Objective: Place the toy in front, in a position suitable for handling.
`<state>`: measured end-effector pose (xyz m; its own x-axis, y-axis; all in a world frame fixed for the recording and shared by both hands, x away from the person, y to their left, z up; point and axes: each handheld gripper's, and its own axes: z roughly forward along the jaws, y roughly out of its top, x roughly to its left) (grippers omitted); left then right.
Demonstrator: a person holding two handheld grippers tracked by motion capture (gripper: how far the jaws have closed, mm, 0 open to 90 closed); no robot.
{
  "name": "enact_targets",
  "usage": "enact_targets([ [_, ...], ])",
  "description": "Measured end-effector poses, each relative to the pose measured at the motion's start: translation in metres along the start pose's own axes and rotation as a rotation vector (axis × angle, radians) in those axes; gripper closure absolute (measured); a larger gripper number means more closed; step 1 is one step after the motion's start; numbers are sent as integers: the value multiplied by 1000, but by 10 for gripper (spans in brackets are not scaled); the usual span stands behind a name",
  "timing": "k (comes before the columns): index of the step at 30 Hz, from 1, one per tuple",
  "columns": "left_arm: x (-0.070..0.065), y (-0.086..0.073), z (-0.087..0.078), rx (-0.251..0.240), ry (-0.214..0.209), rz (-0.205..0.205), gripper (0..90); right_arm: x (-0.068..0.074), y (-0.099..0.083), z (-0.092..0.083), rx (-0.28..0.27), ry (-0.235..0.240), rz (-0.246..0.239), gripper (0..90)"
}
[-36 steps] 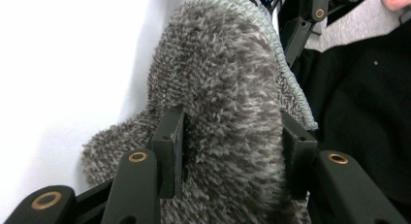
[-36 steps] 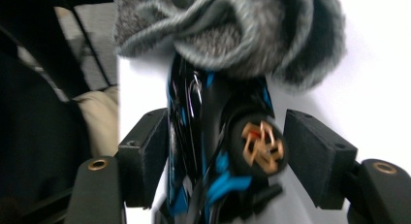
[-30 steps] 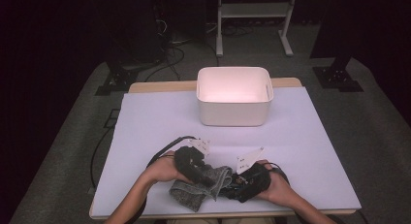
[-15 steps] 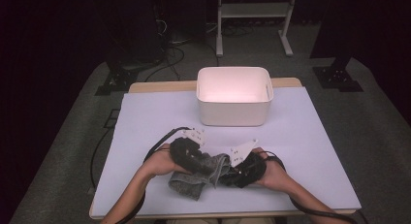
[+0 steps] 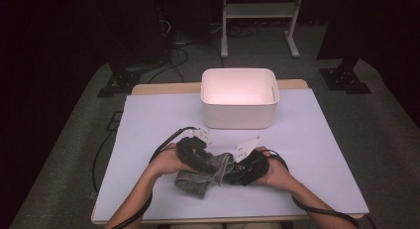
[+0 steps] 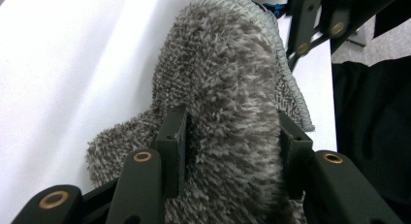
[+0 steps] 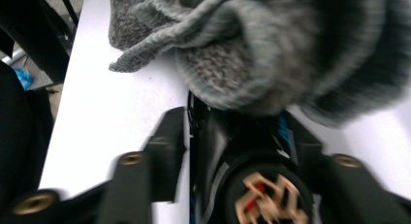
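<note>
A grey fuzzy knitted cloth (image 5: 194,183) lies bunched near the table's front edge, between the two hands. My left gripper (image 5: 212,165) is shut on a thick fold of the cloth (image 6: 228,83), and the fuzzy pile bulges between its pads (image 6: 173,141). My right gripper (image 5: 227,174) faces it from the right, its jaws just opened and standing apart. The cloth's ribbed edge (image 7: 252,54) hangs beyond its tips. A blurred black part with blue trim (image 7: 242,156), seemingly of the other gripper, stands between the right jaws.
A white rectangular bin (image 5: 238,117) stands at the back middle of the pale table cover (image 5: 322,140). Cables trail from both grippers over the front edge. A metal stand and dark equipment are on the floor behind the table.
Both hands have shifted a little away from the front edge, carrying the bunched cloth with them. The grippers have drawn slightly closer together.
</note>
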<state>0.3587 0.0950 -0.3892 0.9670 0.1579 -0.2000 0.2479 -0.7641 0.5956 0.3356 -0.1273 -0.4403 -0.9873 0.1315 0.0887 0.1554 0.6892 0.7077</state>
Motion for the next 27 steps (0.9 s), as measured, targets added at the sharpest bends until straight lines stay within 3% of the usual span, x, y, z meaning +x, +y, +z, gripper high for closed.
enact_targets([
  [5,-1,0,0,-1,6,-2,555,5,-13,-17,-15,-26,20,404],
  [11,-5,7,-3,-6,25,7,531,7,-22,-19,-33,-58,33,528],
  [16,-9,18,-10,-52,50,50,531,6,-21,-18,-42,-51,42,540],
  [22,-14,36,5,-3,27,107,721,7,-21,-18,-48,-55,42,538],
  [27,-16,48,14,13,6,130,740,6,-21,-22,-98,-38,51,514],
])
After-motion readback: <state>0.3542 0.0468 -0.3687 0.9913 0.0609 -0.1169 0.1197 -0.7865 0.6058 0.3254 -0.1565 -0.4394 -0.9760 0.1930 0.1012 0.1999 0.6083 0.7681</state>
